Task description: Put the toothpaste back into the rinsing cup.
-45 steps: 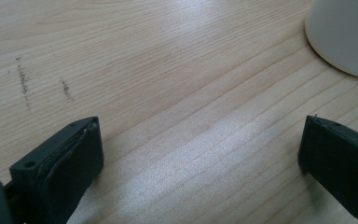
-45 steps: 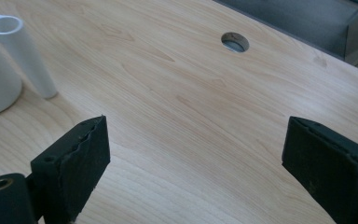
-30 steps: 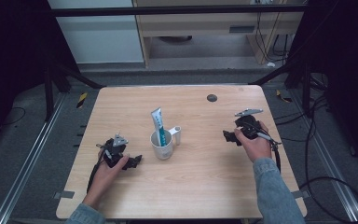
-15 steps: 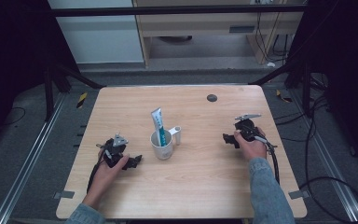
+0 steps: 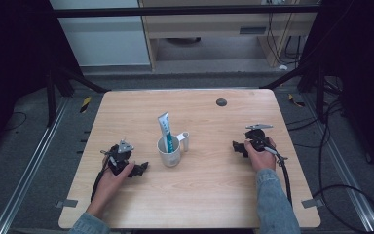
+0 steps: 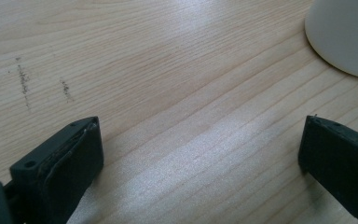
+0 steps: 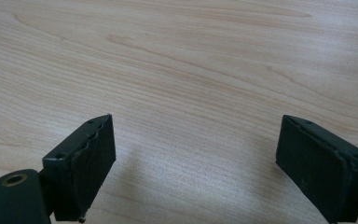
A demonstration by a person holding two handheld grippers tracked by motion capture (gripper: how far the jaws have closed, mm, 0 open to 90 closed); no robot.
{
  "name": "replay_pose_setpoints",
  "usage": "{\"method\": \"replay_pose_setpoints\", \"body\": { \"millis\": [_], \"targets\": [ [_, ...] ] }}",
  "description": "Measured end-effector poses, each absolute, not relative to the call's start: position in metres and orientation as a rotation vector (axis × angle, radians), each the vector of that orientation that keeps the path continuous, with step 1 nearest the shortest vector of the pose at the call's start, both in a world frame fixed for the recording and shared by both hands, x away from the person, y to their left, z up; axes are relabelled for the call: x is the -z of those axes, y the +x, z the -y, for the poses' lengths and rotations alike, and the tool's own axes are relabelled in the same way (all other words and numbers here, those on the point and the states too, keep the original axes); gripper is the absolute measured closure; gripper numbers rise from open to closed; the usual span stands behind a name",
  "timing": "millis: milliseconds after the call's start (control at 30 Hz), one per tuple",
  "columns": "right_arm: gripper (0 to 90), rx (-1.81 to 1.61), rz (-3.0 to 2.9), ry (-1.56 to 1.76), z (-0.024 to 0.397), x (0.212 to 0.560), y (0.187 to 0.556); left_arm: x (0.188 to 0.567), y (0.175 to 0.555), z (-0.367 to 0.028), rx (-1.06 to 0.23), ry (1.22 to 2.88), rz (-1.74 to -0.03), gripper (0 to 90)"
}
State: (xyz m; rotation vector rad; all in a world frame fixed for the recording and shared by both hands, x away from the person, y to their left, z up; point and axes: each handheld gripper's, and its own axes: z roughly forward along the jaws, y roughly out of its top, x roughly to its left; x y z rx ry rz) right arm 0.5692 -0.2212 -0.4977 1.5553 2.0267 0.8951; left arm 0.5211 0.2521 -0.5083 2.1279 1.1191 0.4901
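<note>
A white mug [image 5: 168, 153] stands at the middle of the wooden table [image 5: 209, 195], with a teal-and-white toothpaste tube [image 5: 165, 129] upright in it, cap [image 5: 184, 141] leaning out to the right. My left gripper [image 5: 141, 168] rests on the table just left of the mug, open, with bare wood between its jaws; the mug's white base [image 6: 349, 37] shows at the upper right of the left gripper view. My right gripper [image 5: 235, 146] lies on the table to the mug's right, also open over bare wood, jaws pointing toward the mug.
A small dark round disc [image 5: 221, 102] lies near the table's far edge. Cables trail from both grippers over the table's near edge. A metal frame and dark floor surround the table.
The right hand has brought its gripper slightly down and nearer the person. The left gripper and the mug have stayed put.
</note>
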Motion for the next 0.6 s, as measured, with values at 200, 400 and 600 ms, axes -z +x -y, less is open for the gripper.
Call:
{"method": "replay_pose_setpoints", "body": {
  "millis": [200, 400, 600],
  "targets": [
    [10.2, -0.869, -2.018, 1.546, 0.217, 0.506, 0.571, 0.508, 0.521, -0.252, -0.490, 2.128, -1.119, 0.0],
    [5.9, -0.868, -1.989, 1.512, 0.212, 0.510, 0.570, 0.508, 0.521, -0.252, -0.490, 2.128, -1.119, 0.0],
    [0.4, -0.844, -1.973, 1.555, 0.213, 0.511, 0.567, 0.508, 0.521, -0.253, -0.488, 2.131, -1.112, 0.0]
  ]
}}
